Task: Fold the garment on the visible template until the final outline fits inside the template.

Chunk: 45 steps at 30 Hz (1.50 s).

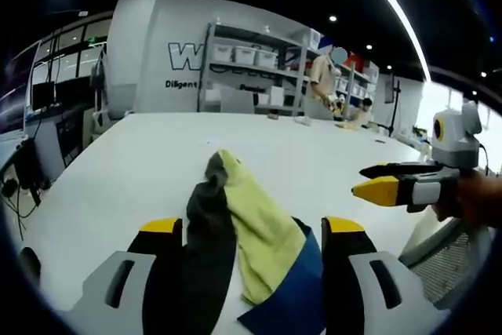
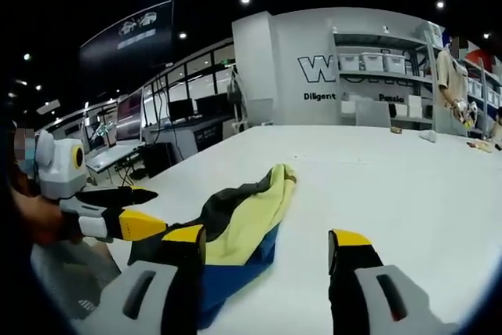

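Left gripper view: my left gripper (image 1: 254, 229) has jaws spread wide, nothing held, with the garment (image 1: 235, 233) lying crumpled on the white table (image 1: 141, 162) between them — black, yellow and blue panels. My right gripper (image 1: 376, 182) enters from the right, above the table, jaws nearly together; I cannot tell if they're fully shut. Right gripper view: right gripper (image 2: 271, 241) jaws look parted, empty; garment (image 2: 243, 225) sits by the left jaw. Left gripper (image 2: 133, 209) enters from the left. Shelving (image 2: 384, 76) and a person (image 2: 455, 84) behind.

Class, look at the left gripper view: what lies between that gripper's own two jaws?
The garment, in black, yellow and blue, lies on the white table between them.
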Motion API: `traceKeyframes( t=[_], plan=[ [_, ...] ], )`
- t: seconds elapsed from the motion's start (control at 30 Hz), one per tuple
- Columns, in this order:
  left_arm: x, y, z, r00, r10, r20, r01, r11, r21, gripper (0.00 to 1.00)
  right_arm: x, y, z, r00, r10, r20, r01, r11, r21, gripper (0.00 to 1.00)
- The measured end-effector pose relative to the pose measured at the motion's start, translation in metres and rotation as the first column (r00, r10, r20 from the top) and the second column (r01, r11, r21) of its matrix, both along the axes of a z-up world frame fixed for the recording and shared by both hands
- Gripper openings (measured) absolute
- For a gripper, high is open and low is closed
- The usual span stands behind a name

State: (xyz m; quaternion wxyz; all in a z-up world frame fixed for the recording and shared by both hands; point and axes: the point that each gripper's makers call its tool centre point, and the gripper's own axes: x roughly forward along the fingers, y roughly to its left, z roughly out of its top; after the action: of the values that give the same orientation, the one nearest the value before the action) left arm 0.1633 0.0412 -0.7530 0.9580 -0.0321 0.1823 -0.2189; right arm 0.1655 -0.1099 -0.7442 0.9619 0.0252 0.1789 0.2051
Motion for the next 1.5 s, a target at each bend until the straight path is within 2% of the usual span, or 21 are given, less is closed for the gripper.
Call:
traceKeyframes(
  t=[0.07, 0.17, 0.23, 0.33, 0.47, 0.57, 0.83, 0.87, 1.1, 1.5],
  plan=[
    [0.000, 0.000, 0.000, 1.000, -0.003, -0.001, 0.003, 1.000, -0.005, 0.64, 0.001, -0.001, 0.001, 1.000, -0.003, 0.007, 0.003, 1.000, 0.000, 0.64],
    [-0.002, -0.003, 0.000, 1.000, -0.018, -0.006, 0.018, 1.000, -0.013, 0.58, -0.001, 0.002, -0.003, 1.000, 0.004, -0.020, -0.004, 1.000, 0.014, 0.62],
    [-0.002, -0.003, -0.001, 1.000, -0.015, -0.016, 0.015, 1.000, -0.014, 0.59, -0.002, 0.002, -0.004, 1.000, 0.007, -0.028, -0.007, 1.000, 0.007, 0.59],
    [-0.005, -0.002, -0.010, 0.996, -0.013, -0.084, 0.011, 0.999, -0.030, 0.55, -0.006, 0.000, -0.016, 0.994, 0.000, -0.110, -0.001, 1.000, -0.006, 0.52],
    [-0.005, -0.002, -0.007, 0.998, -0.012, -0.066, 0.011, 1.000, -0.018, 0.55, -0.006, 0.002, -0.011, 0.997, 0.011, -0.081, -0.012, 1.000, -0.009, 0.49],
    [-0.005, -0.002, -0.007, 0.998, -0.014, -0.062, 0.013, 1.000, -0.014, 0.54, -0.006, 0.002, -0.012, 0.997, 0.014, -0.082, -0.015, 1.000, -0.012, 0.52],
    [-0.004, -0.002, -0.006, 0.999, -0.016, -0.048, 0.016, 1.000, -0.005, 0.56, -0.007, 0.002, -0.012, 0.997, 0.018, -0.078, -0.020, 1.000, -0.020, 0.51],
    [-0.004, -0.002, -0.006, 0.999, -0.016, -0.049, 0.016, 1.000, -0.008, 0.55, -0.007, 0.001, -0.013, 0.997, 0.018, -0.074, -0.021, 0.999, -0.040, 0.51],
    [-0.003, -0.002, -0.004, 0.999, -0.018, -0.039, 0.018, 1.000, -0.004, 0.56, -0.006, 0.000, -0.011, 0.998, 0.012, -0.063, -0.015, 0.999, -0.047, 0.55],
    [0.000, 0.003, 0.006, 1.000, -0.022, -0.010, 0.022, 1.000, 0.018, 0.58, -0.003, 0.000, -0.005, 0.999, 0.020, -0.047, -0.023, 0.998, -0.065, 0.55]
  ],
)
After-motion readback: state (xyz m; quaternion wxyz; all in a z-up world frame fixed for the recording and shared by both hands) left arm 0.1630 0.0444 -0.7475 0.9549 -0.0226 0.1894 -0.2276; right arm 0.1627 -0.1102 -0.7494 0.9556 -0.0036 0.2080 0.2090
